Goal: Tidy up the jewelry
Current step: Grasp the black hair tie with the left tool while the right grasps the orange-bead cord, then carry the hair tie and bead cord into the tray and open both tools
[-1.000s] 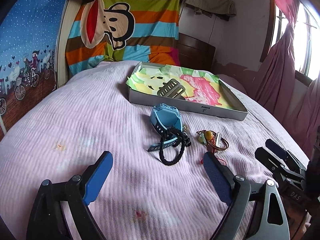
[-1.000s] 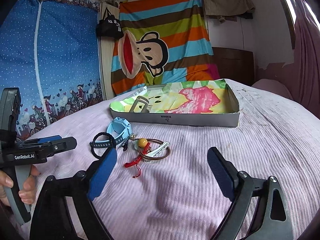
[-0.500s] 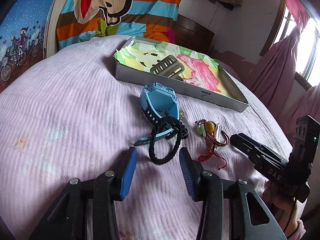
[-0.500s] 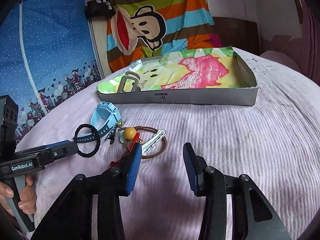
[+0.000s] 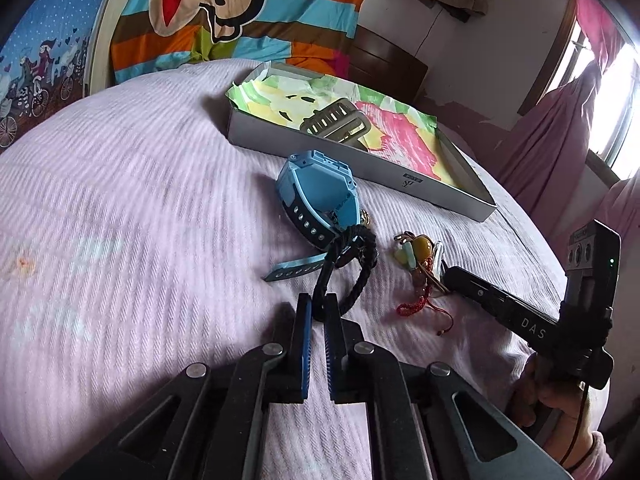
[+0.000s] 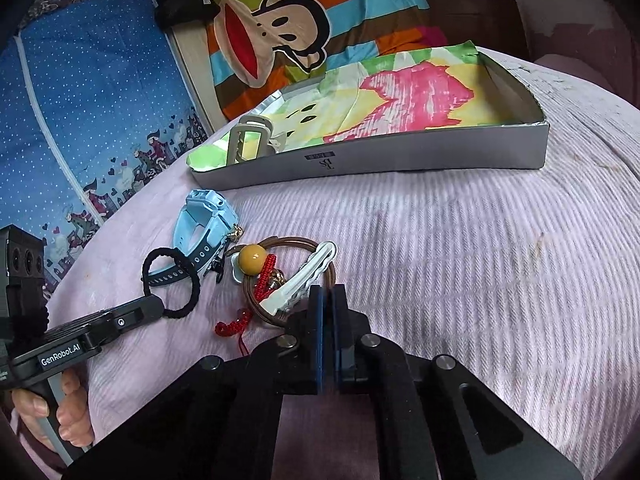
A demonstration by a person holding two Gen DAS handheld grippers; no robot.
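Black hair tie (image 5: 352, 276) now getting pinched by left gripper (image 5: 318, 308), wide apart 1 s ago; right gripper (image 6: 328, 294) closing on brown bangle (image 6: 288, 276). Both pickups starting, box (image 6: 400, 156) next.

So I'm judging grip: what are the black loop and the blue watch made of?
Black loop: looks like braided cord or elastic, matte, woven texture visible. Blue watch: seems moulded plastic with a soft rubbery strap, smooth, slight sheen, punched holes.
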